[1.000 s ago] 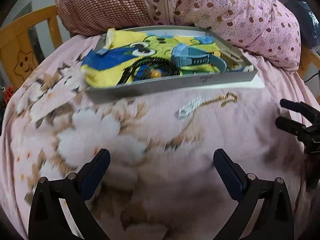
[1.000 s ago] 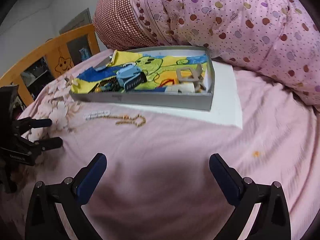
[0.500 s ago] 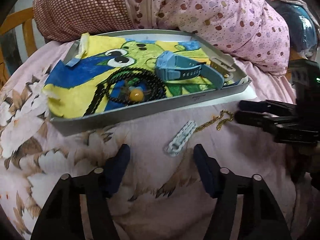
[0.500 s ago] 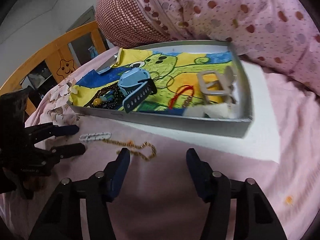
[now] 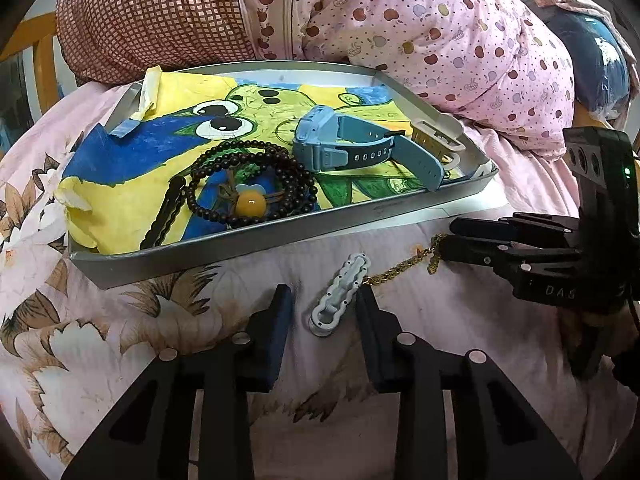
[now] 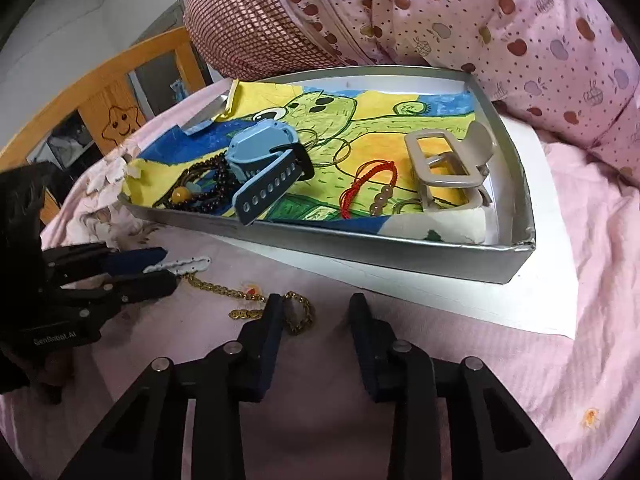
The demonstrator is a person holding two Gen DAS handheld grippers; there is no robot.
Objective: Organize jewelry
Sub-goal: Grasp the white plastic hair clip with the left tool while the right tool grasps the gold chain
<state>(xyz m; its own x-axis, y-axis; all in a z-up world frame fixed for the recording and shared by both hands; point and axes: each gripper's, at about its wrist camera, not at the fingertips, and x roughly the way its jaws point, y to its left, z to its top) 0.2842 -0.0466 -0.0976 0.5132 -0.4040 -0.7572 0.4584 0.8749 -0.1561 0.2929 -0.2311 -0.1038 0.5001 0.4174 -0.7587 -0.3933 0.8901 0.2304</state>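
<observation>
Both grippers, left [image 5: 324,300] and right [image 6: 314,308], have neared the tray [image 5: 224,246] edge, jaws apart, straddling the chain [image 6: 256,300].

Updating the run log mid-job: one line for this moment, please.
left gripper: open, straddling white clasp | right gripper: open at gold chain | grey tray: chain not in

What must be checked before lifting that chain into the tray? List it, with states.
1. Left hand-held gripper open: ok.
2. White clasp between its fingers: ok.
3. Right hand-held gripper open: ok.
4. Gold chain end between the right fingers: ok, close to one finger.
5. Chain clear of the tray: ok, it lies on the bedspread in front.
6. Clasp firmly joined to chain: cannot tell.
</observation>
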